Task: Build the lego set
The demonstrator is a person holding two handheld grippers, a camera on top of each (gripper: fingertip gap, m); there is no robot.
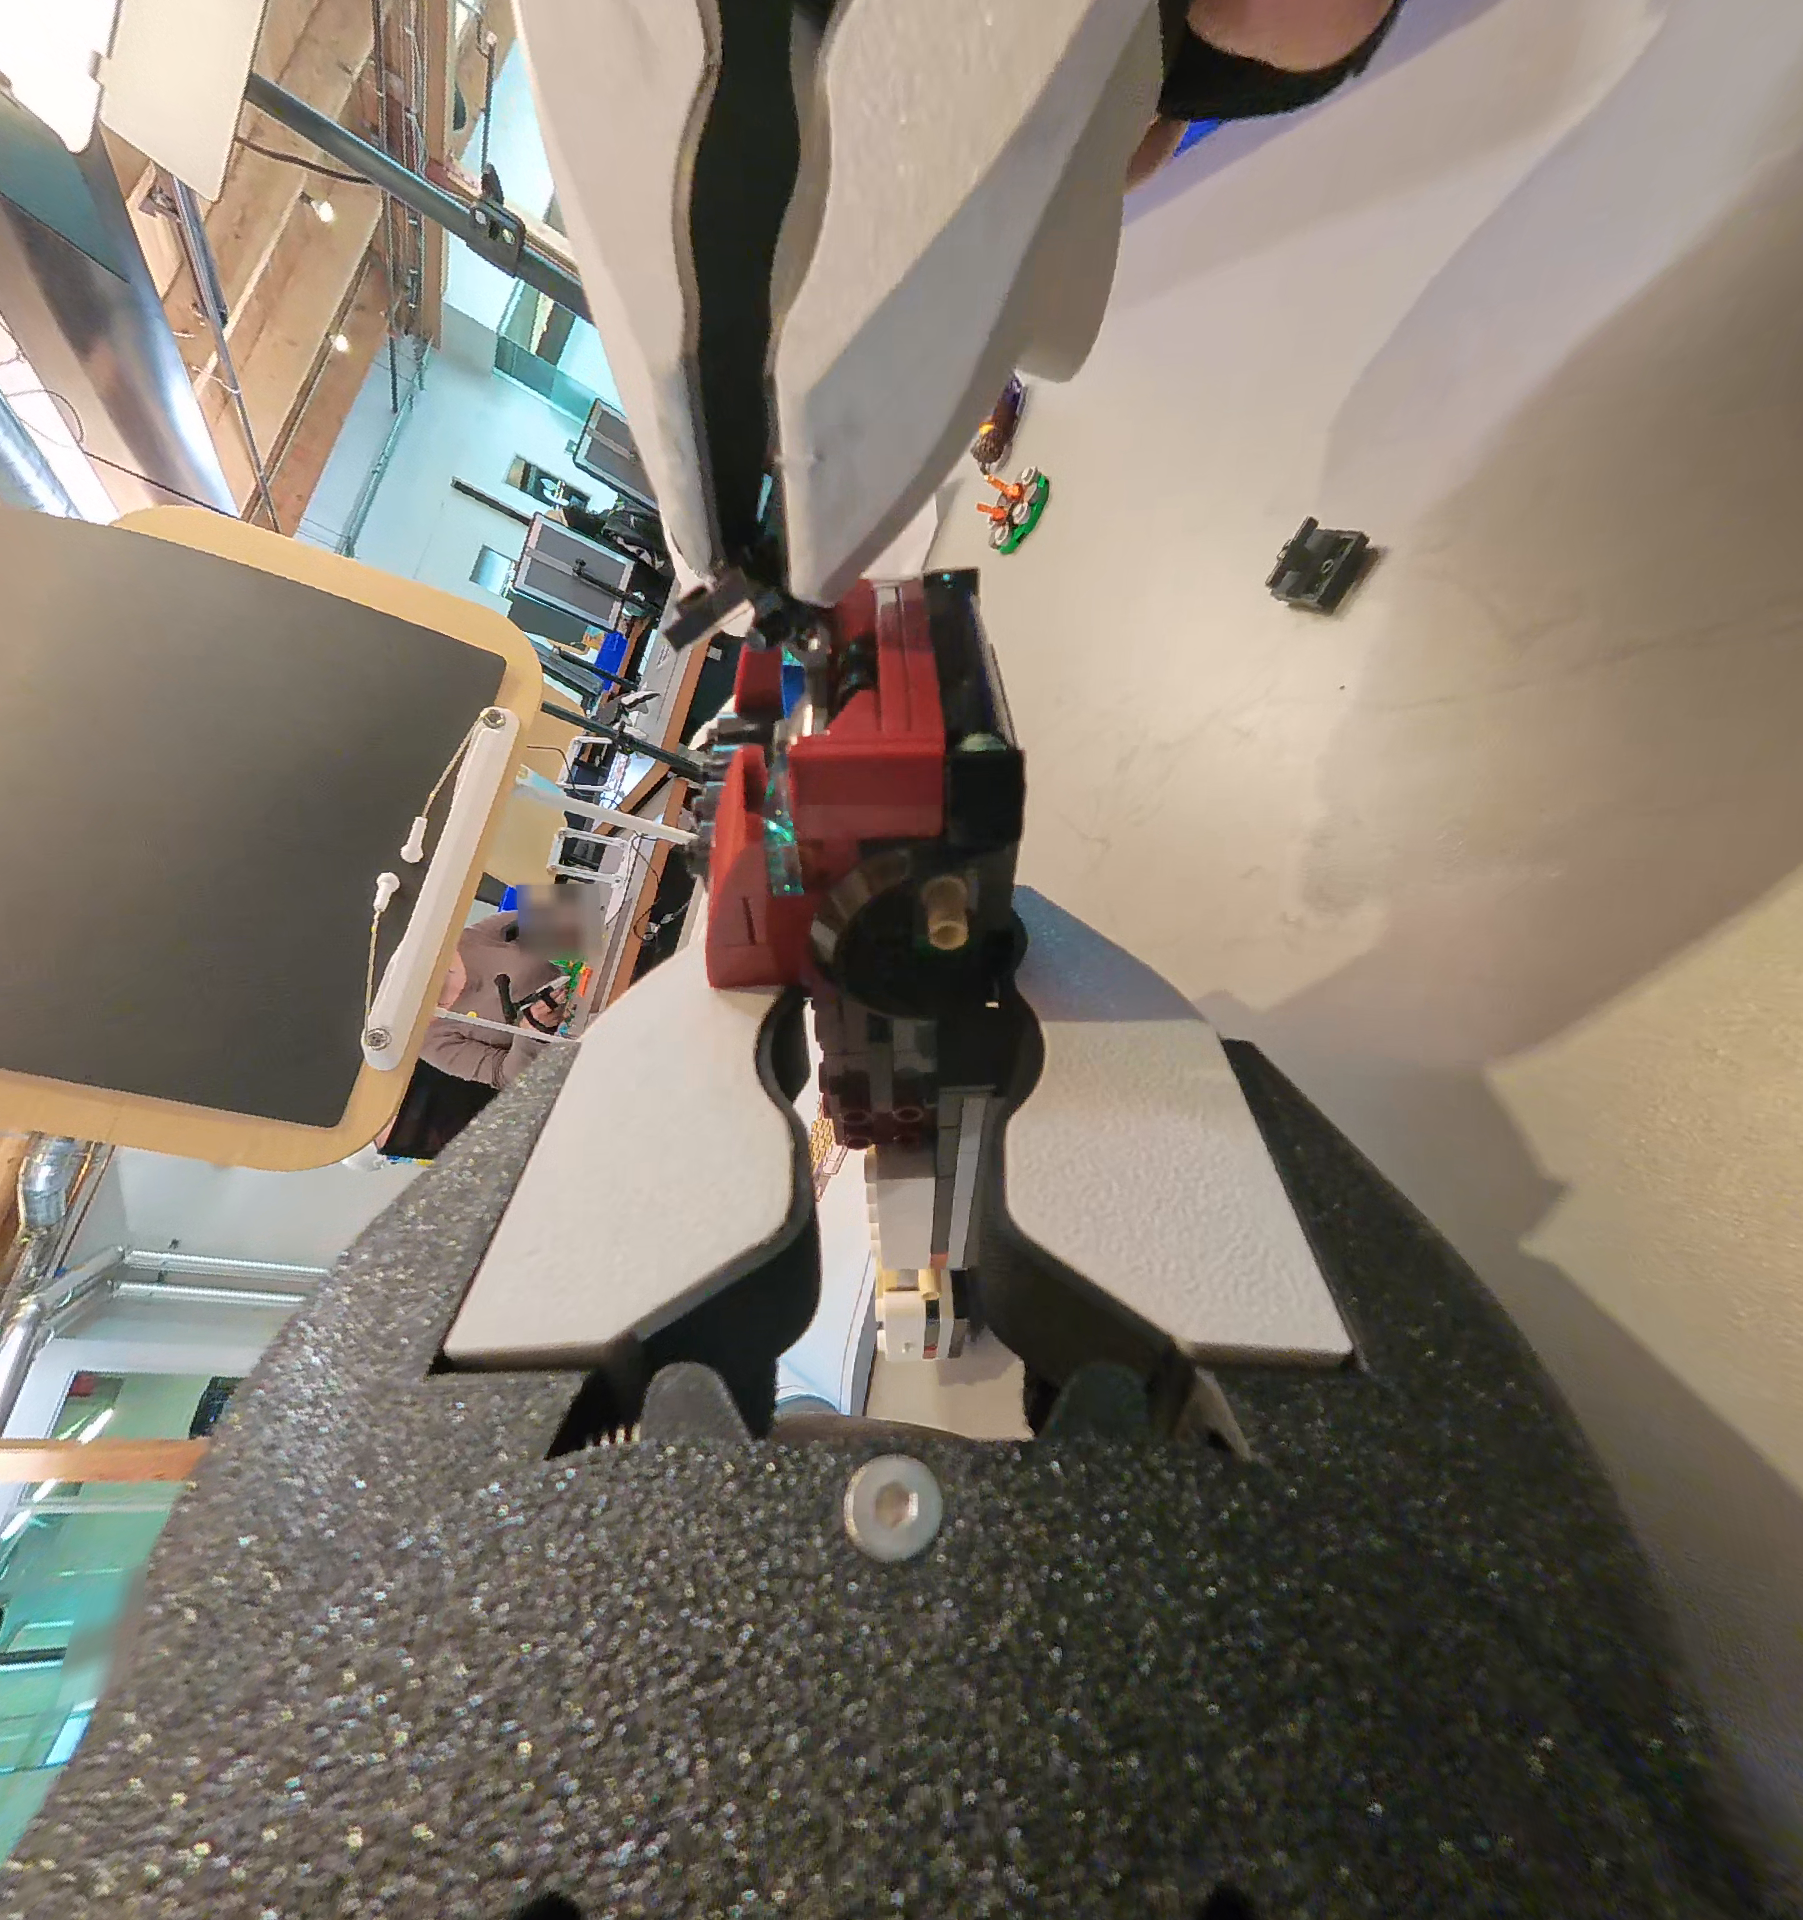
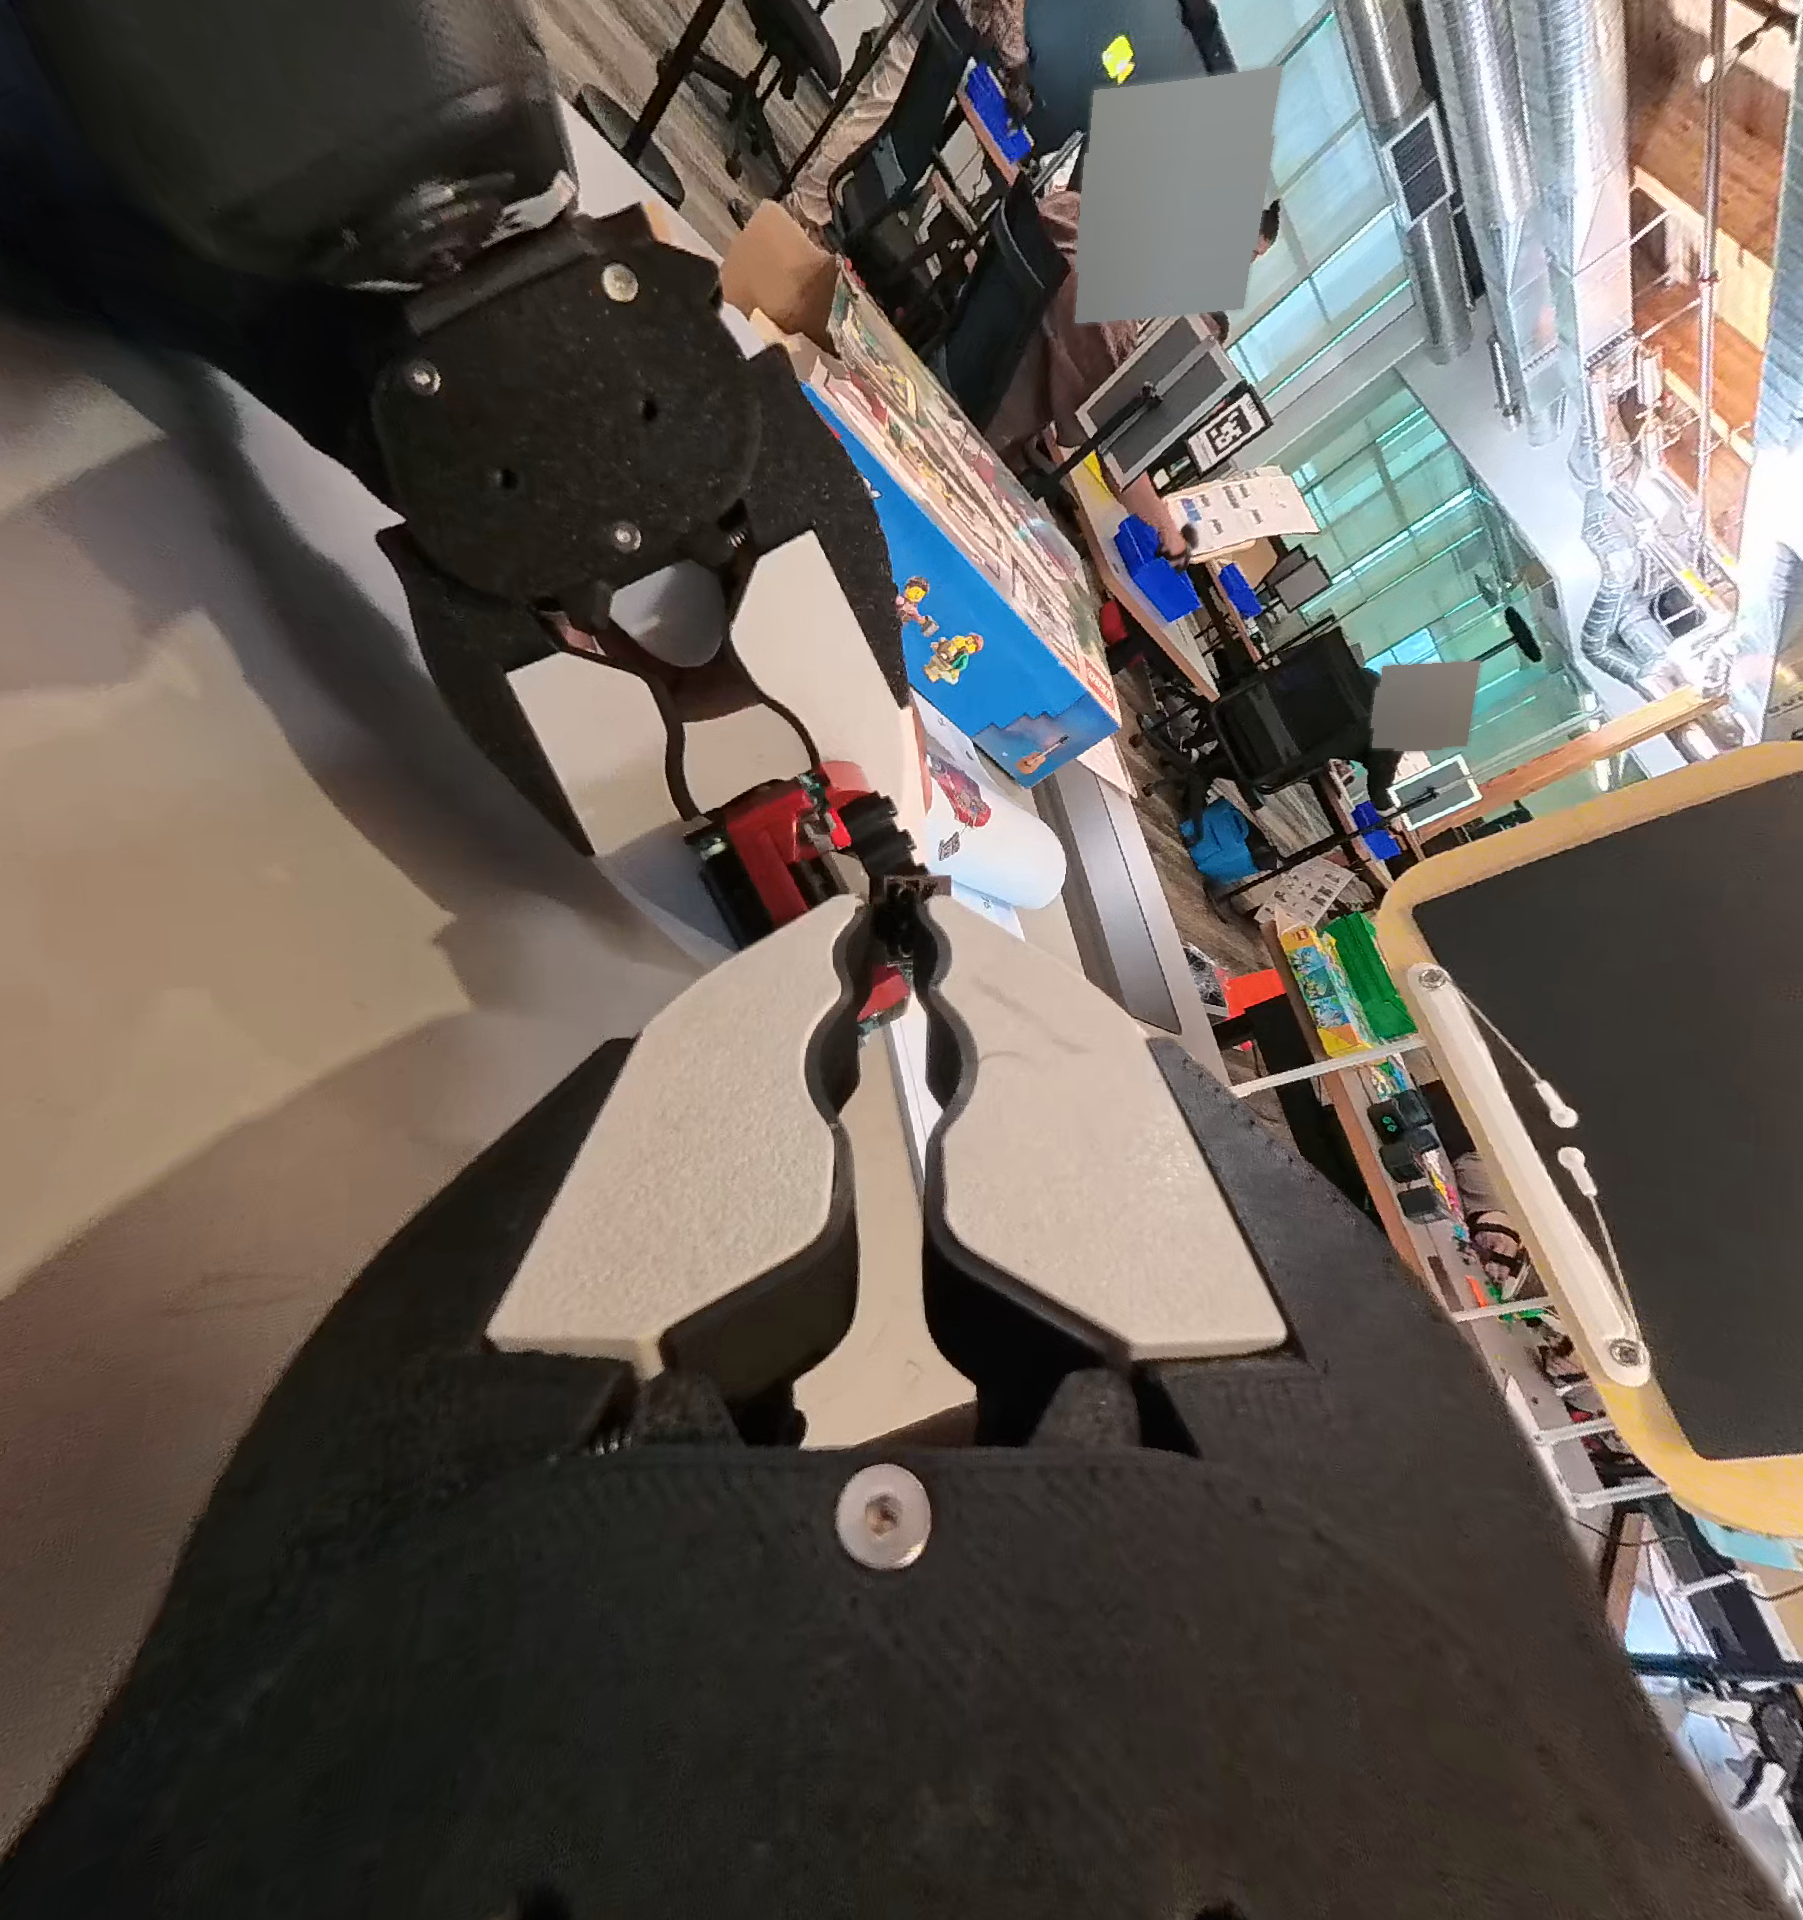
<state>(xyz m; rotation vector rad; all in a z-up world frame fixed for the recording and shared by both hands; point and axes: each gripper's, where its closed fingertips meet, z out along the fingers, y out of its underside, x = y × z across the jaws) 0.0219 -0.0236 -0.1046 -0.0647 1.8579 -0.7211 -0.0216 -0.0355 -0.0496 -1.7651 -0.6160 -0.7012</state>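
My left gripper (image 1: 897, 987) is shut on a red and black brick-built model (image 1: 866, 769) and holds it above the white table (image 1: 1396, 727). A black wheel with a tan pin sits just past the fingertips. My right gripper (image 1: 762, 592) comes in from above and is shut on a small black piece (image 1: 705, 613) at the model's far end. In the right wrist view, my right gripper (image 2: 902, 925) pinches that black piece (image 2: 905, 899) against the model (image 2: 772, 842), with the left gripper (image 2: 731, 748) beyond it.
A small black plate (image 1: 1323, 566) and a small green build (image 1: 1016, 509) lie on the table. A blue box (image 2: 980, 623) and a white booklet (image 2: 1001, 852) lie behind the model. A black board with a wooden rim (image 2: 1655, 1091) hangs nearby. People sit at desks in the background.
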